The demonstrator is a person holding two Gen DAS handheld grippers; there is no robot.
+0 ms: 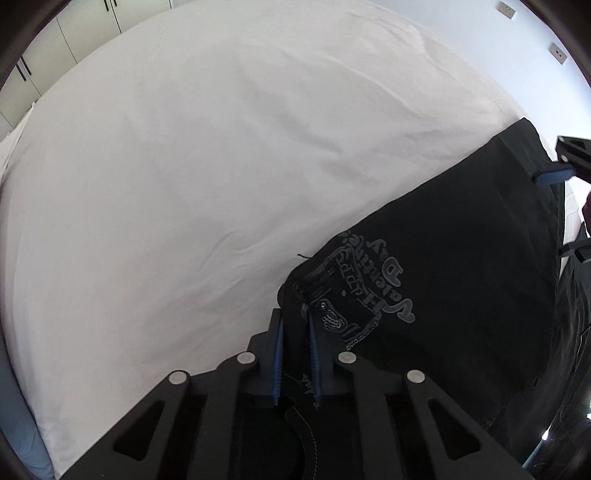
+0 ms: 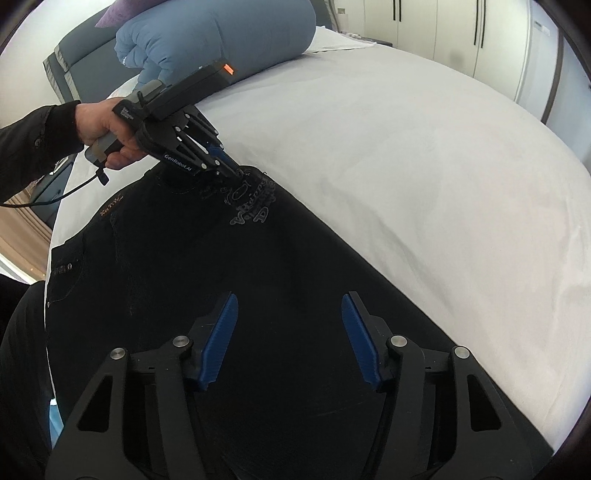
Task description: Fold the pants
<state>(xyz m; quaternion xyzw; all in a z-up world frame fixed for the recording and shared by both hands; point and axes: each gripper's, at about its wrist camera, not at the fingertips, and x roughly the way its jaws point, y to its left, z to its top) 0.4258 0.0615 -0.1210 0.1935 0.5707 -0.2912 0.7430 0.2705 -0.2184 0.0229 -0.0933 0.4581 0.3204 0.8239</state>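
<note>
Black pants (image 1: pixel 461 266) with a grey printed design lie along the near edge of a white bed (image 1: pixel 221 166). In the left wrist view my left gripper (image 1: pixel 295 326) is shut on the pants' edge by the print, with fabric bunched between its blue pads. The right wrist view shows the same left gripper (image 2: pixel 236 173) pointing steeply down and pinching that edge, held by a hand (image 2: pixel 99 129). My right gripper (image 2: pixel 288 314) hovers over the pants (image 2: pixel 258 258); its blue pads stand apart and press on nothing. One of its fingertips (image 1: pixel 552 176) shows at the far end of the pants.
A rolled blue duvet (image 2: pixel 207 37) lies at the head of the bed against a grey headboard (image 2: pixel 70 55). White wardrobes (image 2: pixel 461 33) stand beyond the bed. The white sheet (image 2: pixel 424 184) spreads wide beside the pants. A cable (image 2: pixel 55 199) trails from the left gripper.
</note>
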